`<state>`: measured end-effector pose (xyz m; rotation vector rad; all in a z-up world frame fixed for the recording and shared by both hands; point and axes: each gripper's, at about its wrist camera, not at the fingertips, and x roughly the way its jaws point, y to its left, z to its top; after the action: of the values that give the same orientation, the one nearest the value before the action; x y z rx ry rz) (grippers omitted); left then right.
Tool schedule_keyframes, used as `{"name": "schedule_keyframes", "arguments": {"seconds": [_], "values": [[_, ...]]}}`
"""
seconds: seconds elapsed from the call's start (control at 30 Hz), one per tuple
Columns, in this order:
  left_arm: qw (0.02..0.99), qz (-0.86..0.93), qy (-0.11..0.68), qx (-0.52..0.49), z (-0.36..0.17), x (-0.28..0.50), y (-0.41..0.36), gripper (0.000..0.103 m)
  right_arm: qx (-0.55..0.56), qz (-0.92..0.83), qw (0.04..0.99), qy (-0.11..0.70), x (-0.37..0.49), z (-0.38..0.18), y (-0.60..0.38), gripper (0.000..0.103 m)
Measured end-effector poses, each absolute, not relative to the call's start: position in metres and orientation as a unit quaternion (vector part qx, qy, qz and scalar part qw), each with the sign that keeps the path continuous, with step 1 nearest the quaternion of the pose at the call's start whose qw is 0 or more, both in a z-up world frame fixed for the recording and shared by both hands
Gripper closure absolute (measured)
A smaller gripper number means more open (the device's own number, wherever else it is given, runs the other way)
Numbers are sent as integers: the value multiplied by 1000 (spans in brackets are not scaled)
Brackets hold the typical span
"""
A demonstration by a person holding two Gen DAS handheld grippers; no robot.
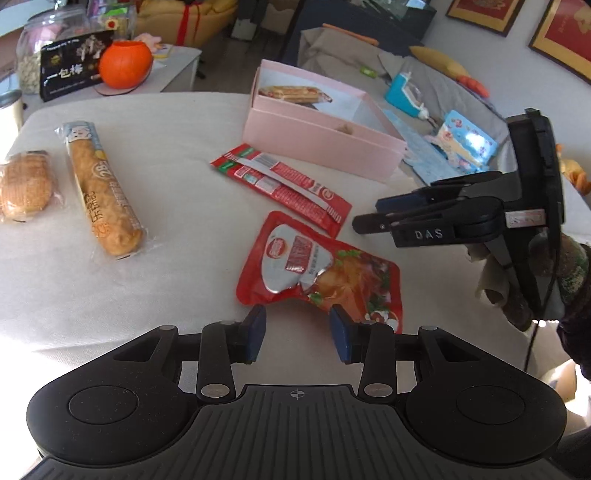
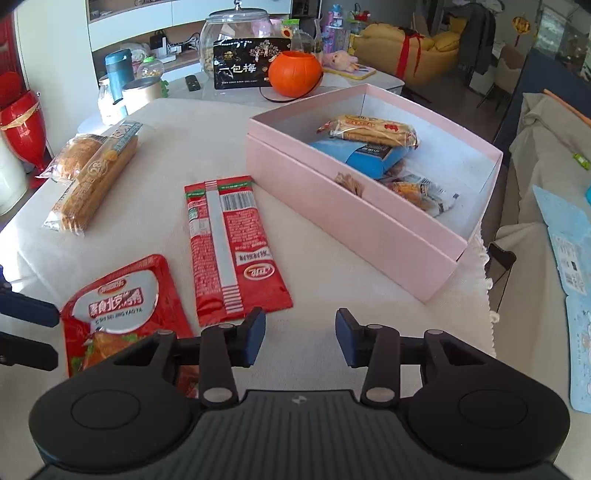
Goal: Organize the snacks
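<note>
A pink box (image 2: 369,221) stands on the white cloth and holds several wrapped snacks (image 2: 369,131); it also shows in the left wrist view (image 1: 321,144). A red pouch (image 1: 317,269) lies just ahead of my open, empty left gripper (image 1: 298,330). A long red packet (image 1: 284,181) lies beyond it. A long bread stick pack (image 1: 101,192) and a round bun (image 1: 26,188) lie at the left. My right gripper (image 2: 300,338) is open and empty over bare cloth, right of the long red packet (image 2: 232,247) and the red pouch (image 2: 122,314). It shows from the side in the left wrist view (image 1: 365,216).
A side table behind holds an orange pumpkin bucket (image 2: 294,74), a black snack bag (image 2: 245,62), a glass jar (image 2: 236,26) and bottles. A sofa with blue items (image 1: 461,144) lies to the right of the table edge.
</note>
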<state>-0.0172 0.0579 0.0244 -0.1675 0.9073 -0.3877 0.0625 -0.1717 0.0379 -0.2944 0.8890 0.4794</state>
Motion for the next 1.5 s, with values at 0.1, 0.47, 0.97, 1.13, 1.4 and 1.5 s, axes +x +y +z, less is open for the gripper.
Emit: {"name": "schedule_keyframes", "arguments": {"seconds": [0.1, 0.47, 0.97, 1.13, 1.4, 1.5], "values": [[883, -162, 434, -72, 23, -9, 55, 61, -145, 237, 866, 416, 47, 31, -165, 60], [915, -59, 400, -7, 45, 0, 67, 62, -109, 307, 858, 397, 38, 40, -135, 47], [908, -116, 403, 9, 47, -28, 33, 62, -152, 272, 867, 388, 70, 26, -119, 48], [910, -111, 394, 66, 33, -22, 7, 59, -177, 240, 883, 363, 42, 24, -150, 43], [918, -75, 382, 78, 25, -5, 23, 51, -64, 190, 908, 368, 56, 7, -194, 4], [921, -69, 378, 61, 25, 6, 34, 52, -70, 185, 910, 365, 55, 6, -192, 4]]}}
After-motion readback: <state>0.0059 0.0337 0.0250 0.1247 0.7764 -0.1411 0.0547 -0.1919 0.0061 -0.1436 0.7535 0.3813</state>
